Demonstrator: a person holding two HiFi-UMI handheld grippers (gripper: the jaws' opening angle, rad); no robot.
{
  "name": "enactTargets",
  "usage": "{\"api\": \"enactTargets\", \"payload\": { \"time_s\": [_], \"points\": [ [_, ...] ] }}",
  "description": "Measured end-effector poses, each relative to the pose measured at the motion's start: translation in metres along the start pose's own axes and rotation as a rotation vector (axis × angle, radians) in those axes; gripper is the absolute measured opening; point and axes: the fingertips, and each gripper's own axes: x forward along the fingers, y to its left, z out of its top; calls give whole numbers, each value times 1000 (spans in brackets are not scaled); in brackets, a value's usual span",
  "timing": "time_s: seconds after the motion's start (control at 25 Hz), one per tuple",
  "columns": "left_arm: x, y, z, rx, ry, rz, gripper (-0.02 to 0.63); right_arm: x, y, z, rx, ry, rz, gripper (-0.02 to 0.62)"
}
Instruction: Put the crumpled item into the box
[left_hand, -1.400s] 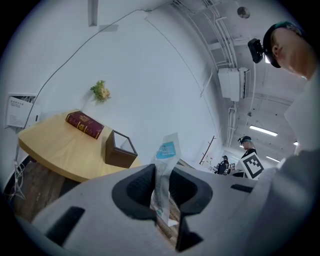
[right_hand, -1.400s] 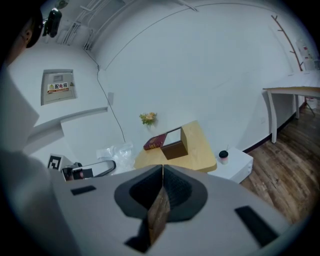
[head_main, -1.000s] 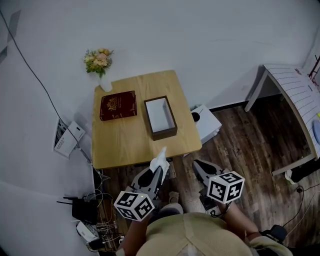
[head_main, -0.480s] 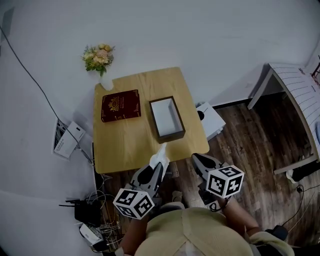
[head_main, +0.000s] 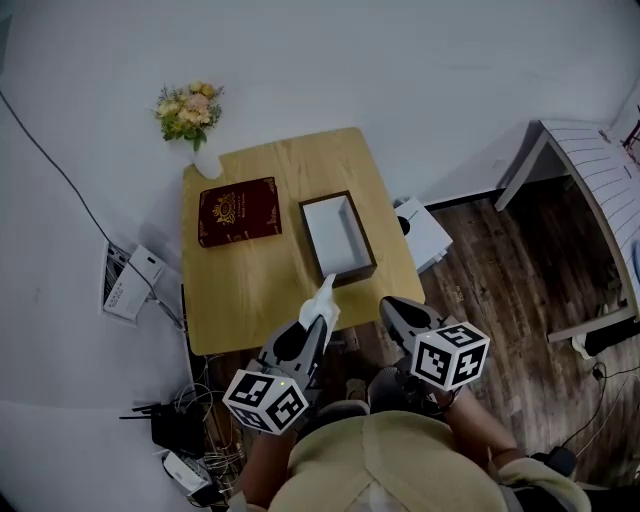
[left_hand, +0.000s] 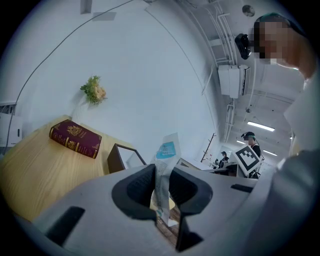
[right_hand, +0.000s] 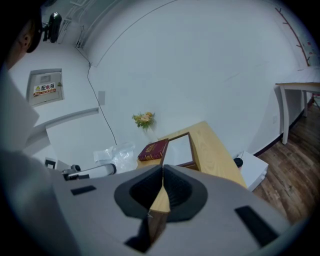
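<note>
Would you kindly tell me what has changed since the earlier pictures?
The left gripper, clamped on the crumpled white wrapper, moved forward over the wooden table; the wrapper's tip now nearly reaches the near end of the open dark-brown box. The right gripper, shut and empty, advanced slightly. Nothing was released; maroon book, box and flower vase stayed put.

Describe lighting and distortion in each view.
Head view: soft even light, the table sharp, a faint shadow beside it. Left gripper view: fisheye with dark corners, ceiling lamp bright at right. Right gripper view: same fisheye and dark corners, no glare.
</note>
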Motion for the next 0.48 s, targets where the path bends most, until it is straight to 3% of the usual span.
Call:
{"api": "enactTargets", "payload": {
  "time_s": [0.48],
  "points": [
    [46,17,40,-1,-60,60,69,50,-25,58,-65,16,69,29]
  ]
}}
